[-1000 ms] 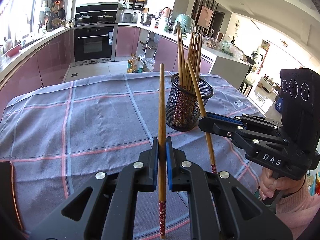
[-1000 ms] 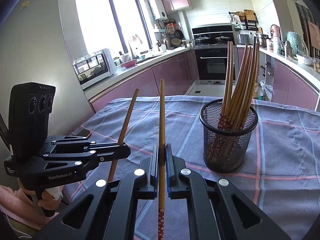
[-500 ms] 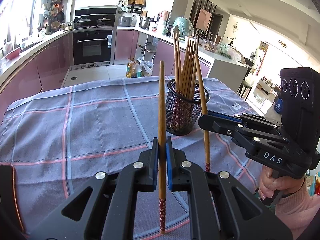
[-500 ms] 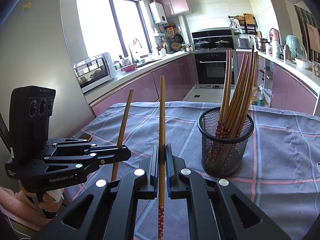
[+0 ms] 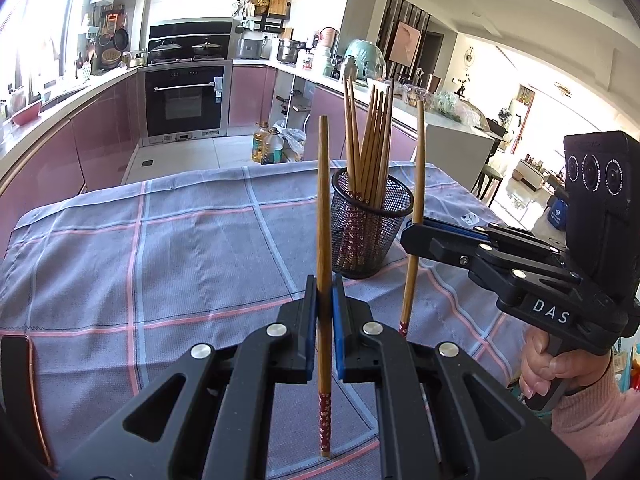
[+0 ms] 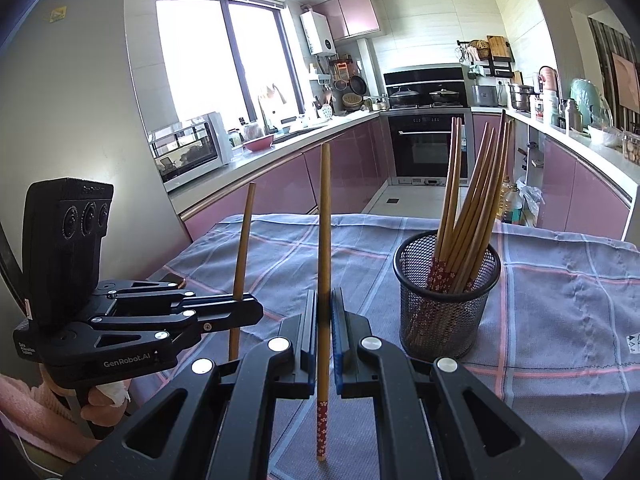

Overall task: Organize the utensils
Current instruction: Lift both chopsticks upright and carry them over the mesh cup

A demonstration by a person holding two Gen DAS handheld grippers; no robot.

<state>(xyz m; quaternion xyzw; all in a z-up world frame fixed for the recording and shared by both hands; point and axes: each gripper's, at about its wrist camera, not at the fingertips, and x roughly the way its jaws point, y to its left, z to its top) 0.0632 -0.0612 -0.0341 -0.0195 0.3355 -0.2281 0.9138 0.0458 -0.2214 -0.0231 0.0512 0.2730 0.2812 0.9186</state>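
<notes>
My left gripper (image 5: 323, 292) is shut on a wooden chopstick (image 5: 323, 208) with a red patterned end, held upright above the cloth. My right gripper (image 6: 325, 304) is shut on a second upright chopstick (image 6: 325, 220). A black mesh cup (image 5: 370, 224) with several chopsticks stands on the table, just beyond and right of the left gripper. It also shows in the right wrist view (image 6: 446, 300), ahead and to the right. The right gripper (image 5: 416, 236) shows in the left wrist view beside the cup. The left gripper (image 6: 244, 308) shows in the right wrist view at the left.
A grey-blue checked tablecloth (image 5: 180, 248) covers the table. A phone (image 6: 172, 279) lies at the cloth's left edge. Kitchen counters, an oven (image 5: 184, 100) and pink cabinets stand beyond the table.
Both grippers have risen and drawn back a little from the cup. The right gripper's chopstick has turned from leaning to nearly upright. Both stay shut on their chopsticks.
</notes>
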